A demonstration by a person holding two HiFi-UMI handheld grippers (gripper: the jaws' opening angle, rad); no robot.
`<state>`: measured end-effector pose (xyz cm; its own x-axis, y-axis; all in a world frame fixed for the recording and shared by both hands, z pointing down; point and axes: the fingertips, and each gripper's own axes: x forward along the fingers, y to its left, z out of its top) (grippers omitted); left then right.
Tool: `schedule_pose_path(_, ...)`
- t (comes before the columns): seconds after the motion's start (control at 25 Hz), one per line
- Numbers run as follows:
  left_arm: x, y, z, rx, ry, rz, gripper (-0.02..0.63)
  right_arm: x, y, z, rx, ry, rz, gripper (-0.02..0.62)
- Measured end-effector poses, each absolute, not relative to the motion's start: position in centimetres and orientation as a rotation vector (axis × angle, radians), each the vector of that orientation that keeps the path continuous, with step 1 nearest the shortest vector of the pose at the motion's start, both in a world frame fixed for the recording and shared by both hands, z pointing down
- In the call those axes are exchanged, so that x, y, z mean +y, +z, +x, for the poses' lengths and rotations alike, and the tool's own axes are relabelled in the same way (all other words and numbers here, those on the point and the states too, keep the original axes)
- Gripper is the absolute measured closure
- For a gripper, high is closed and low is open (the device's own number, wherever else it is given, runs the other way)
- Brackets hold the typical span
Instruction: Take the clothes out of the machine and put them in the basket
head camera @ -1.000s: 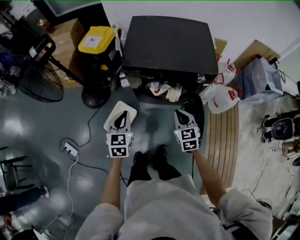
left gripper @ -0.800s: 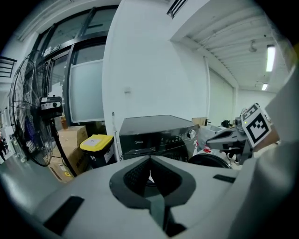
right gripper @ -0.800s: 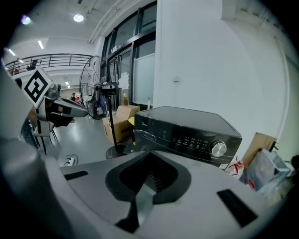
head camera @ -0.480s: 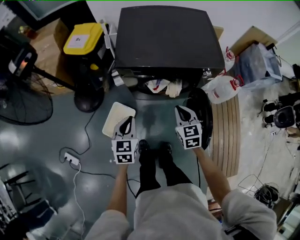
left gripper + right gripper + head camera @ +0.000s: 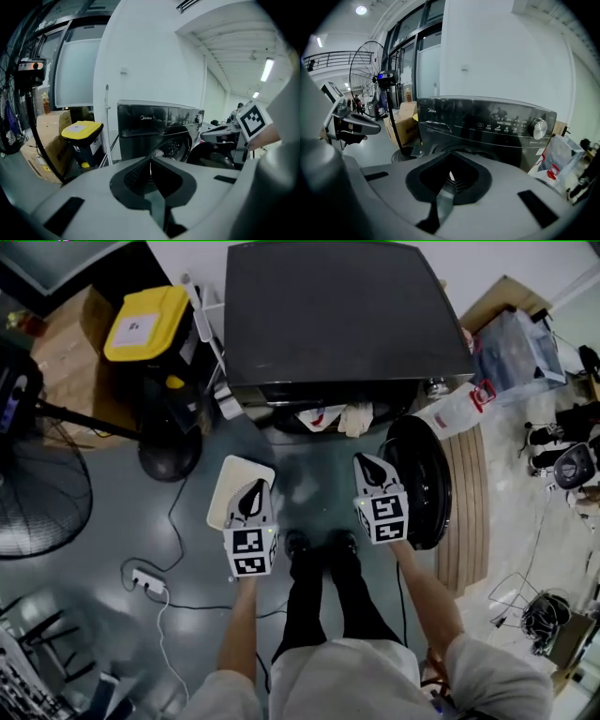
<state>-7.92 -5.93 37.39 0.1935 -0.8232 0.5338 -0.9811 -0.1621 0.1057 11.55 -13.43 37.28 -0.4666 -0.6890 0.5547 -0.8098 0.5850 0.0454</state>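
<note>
Washing machine (image 5: pixel 342 315), upper centre of the head view, door (image 5: pixel 422 486) open at right; clothes (image 5: pixel 330 415) bunched in its mouth, none in the white basket (image 5: pixel 228 491) on the floor at centre left. Left gripper (image 5: pixel 251 489) and right gripper (image 5: pixel 369 469): jaws together, empty, short of the mouth. Risk: a shallow pinch may spill pieces onto the floor; the right gripper may knock the door.

Glossy dark machine (image 5: pixel 487 124), crumpled cloth clothes (image 5: pixel 323 416)
</note>
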Motion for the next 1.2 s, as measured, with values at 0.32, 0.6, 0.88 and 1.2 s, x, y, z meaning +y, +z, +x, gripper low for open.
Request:
schedule_pose_path(0.32, -6.5, 43.2, -8.8, -1.698, 0.49, 2.027, 0.586, -13.7, 43.5, 10.3, -2.293, 0.289, 1.157, 0.572)
schedule_pose_path(0.6, -6.2, 48.3, -7.5, -1.685, 0.531, 2.025, 0.586, -14.6, 49.4, 10.5, -2.292, 0.314, 1.148, 0.572)
schedule_pose_path(0.88, -7.0, 53.1, -7.0, -1.714, 0.506, 2.0, 0.586, -15.2, 55.3, 10.8, -2.297, 0.357, 1.133, 0.572)
schedule_pose_path(1.2, -7.3, 58.3, -6.9, -1.736, 0.48, 1.97, 0.586, -16.3, 62.0, 10.9, -2.27, 0.396, 1.162, 0.571)
